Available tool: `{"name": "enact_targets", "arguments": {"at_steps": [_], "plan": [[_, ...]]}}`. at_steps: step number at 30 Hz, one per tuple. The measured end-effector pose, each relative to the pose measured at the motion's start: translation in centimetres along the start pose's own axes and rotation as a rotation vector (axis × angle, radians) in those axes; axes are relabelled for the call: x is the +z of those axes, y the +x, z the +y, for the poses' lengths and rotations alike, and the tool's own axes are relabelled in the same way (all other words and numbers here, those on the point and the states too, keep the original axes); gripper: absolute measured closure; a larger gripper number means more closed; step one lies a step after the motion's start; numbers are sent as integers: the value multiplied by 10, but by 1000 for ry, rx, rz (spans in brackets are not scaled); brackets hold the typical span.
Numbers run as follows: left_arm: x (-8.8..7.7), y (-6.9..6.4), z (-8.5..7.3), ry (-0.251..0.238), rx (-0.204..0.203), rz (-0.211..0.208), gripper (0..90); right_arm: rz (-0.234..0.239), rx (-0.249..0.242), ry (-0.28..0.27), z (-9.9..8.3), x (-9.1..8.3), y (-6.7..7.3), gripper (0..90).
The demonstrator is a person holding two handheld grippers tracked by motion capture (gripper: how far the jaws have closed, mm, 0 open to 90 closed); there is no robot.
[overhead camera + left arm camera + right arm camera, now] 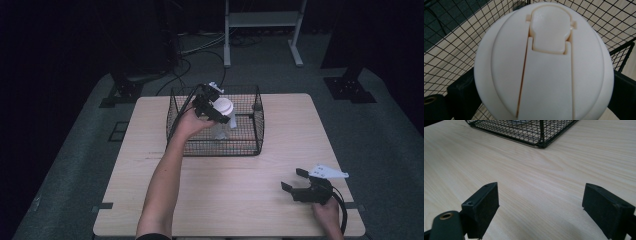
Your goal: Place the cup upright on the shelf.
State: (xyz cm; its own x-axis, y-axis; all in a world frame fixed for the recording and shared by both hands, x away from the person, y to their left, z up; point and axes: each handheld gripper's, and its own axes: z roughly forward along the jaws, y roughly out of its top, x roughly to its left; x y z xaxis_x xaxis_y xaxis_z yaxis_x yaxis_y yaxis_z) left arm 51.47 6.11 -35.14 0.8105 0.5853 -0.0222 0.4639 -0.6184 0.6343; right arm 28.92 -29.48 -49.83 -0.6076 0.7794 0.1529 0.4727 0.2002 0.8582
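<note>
Presently, 1 item in hand, 1 container, 2 tools.

Item 1: bottle (221,120), clear body with a white flip-top lid (544,62). Location: over the wire basket (257,131), at its far-left part, lid level with or just above the rim. Whether its base rests on the basket floor cannot be told. In the left gripper view the lid sits between the 2 black jaws, seen from above.

Item 2: wire basket, black mesh, open top, on the far middle of the worktop (240,175). Nothing else can be made out inside it.

Tool 1: left claw (216,111), reached forward over the basket's left wall, jaws clamped on the bottle just under the lid, 1 on each side.

Tool 2: right claw (295,181), near the right front corner of the worktop, well apart from the basket. Jaws stand wide apart with nothing between them; in the right gripper view bare wood lies between the pads (484,205).

Status, by judgement: the work appears to be setting the bottle into the basket, or lifting it out; the pictures alone do not settle which. If placing, the carry is largely done; lowering, release and withdrawal of the left claw are left. The right claw has no part in hand.
</note>
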Motion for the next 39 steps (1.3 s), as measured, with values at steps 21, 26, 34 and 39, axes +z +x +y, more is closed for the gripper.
{"name": "enact_targets", "arguments": {"at_steps": [21, 26, 34, 39], "plan": [[-12, -4, -7, -51, 31, 40, 9, 28, -16, 26, 1, 2, 1, 129], [-16, -2, -10, -73, 26, 46, 8, 27, -23, 26, 1, 2, 0, 129], [-28, 1, -17, -96, 20, 66, 0, 25, -23, 28, 1, 2, 1, 129], [-34, -3, -22, -123, 14, 97, 0, 16, -19, 28, 1, 2, 1, 129]]}}
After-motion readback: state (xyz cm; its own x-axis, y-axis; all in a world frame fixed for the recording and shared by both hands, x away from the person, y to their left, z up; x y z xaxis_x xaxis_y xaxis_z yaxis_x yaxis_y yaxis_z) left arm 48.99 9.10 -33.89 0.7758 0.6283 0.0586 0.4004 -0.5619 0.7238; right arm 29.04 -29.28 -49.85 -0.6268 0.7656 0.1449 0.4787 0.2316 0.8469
